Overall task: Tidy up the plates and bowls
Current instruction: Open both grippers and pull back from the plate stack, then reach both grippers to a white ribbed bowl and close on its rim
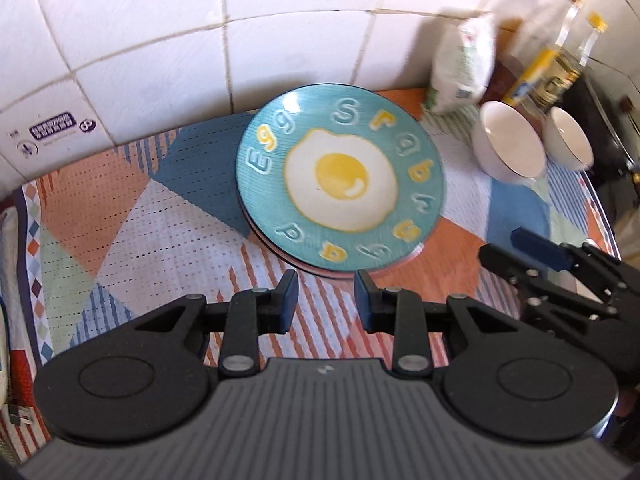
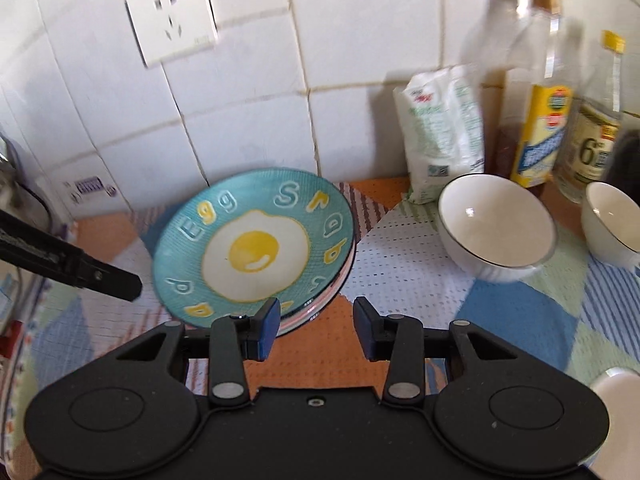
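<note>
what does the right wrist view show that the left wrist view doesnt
Only the right wrist view shows the white wall socket and a white rounded object at the lower right edge. Only the left wrist view shows the printed sticker on the tiles. Both show the teal fried-egg plate, two white ceramic bowls and the bottles.

My left wrist camera is looking down past its fingers (image 1: 289,303) at the egg plate (image 1: 340,178), close ahead. My right wrist camera is facing the same plate (image 2: 254,246), left of its fingers (image 2: 370,330); both are sharing the bowls (image 1: 508,142) (image 2: 496,226) and tiled wall (image 1: 160,20) (image 2: 360,40).
</note>
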A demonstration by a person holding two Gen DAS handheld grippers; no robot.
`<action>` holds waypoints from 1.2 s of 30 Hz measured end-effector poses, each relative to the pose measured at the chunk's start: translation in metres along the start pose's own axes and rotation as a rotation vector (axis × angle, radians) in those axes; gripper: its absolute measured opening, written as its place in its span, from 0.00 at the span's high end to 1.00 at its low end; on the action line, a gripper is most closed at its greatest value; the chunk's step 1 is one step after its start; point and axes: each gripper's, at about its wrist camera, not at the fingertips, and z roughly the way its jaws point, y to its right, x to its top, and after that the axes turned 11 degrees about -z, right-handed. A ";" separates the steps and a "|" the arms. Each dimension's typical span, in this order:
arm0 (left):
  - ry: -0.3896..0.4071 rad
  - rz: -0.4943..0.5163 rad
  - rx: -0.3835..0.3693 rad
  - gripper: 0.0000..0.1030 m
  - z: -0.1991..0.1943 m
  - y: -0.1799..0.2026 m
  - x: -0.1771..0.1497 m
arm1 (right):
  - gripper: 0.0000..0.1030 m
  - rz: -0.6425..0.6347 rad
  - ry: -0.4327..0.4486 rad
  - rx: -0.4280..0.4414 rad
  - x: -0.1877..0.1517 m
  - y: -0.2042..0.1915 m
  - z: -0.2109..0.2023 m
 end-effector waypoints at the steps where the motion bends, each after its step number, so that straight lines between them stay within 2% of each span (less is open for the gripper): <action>1: 0.006 0.007 -0.012 0.71 -0.006 0.004 -0.003 | 0.56 0.011 0.015 -0.003 -0.004 0.001 -0.010; 5: 0.010 0.038 -0.045 0.71 -0.027 0.018 -0.017 | 0.46 0.017 0.088 -0.043 -0.018 0.001 -0.049; 10: -0.007 0.104 -0.070 0.65 -0.044 0.045 -0.038 | 0.44 0.000 0.138 -0.118 -0.034 0.004 -0.088; 12: -0.015 0.129 -0.079 0.60 -0.048 0.056 -0.048 | 0.34 0.016 0.154 -0.147 -0.043 0.008 -0.100; 14: -0.017 0.153 -0.084 0.59 -0.052 0.067 -0.059 | 0.33 0.017 0.159 -0.168 -0.055 0.011 -0.110; 18: -0.031 0.189 -0.081 0.54 -0.051 0.093 -0.075 | 0.32 -0.006 0.136 -0.212 -0.077 0.021 -0.123; 23: -0.054 0.200 -0.094 0.49 -0.038 0.127 -0.087 | 0.31 -0.023 0.079 -0.212 -0.101 0.046 -0.131; 26: -0.058 0.190 -0.081 0.45 -0.026 0.152 -0.090 | 0.26 -0.021 0.065 -0.222 -0.113 0.065 -0.135; 28: -0.080 0.187 -0.090 0.35 -0.017 0.168 -0.093 | 0.22 -0.022 0.043 -0.238 -0.119 0.080 -0.135; 29: -0.089 0.201 -0.106 0.33 -0.013 0.177 -0.095 | 0.13 -0.022 0.037 -0.250 -0.123 0.088 -0.135; 30: -0.093 0.217 -0.111 0.33 -0.008 0.186 -0.098 | 0.09 -0.021 0.039 -0.269 -0.129 0.096 -0.134; 33: -0.092 0.221 -0.092 0.32 0.006 0.210 -0.102 | 0.09 -0.027 0.015 -0.276 -0.142 0.121 -0.128; 36: -0.105 0.214 -0.096 0.25 0.021 0.229 -0.105 | 0.09 -0.027 0.016 -0.238 -0.149 0.143 -0.123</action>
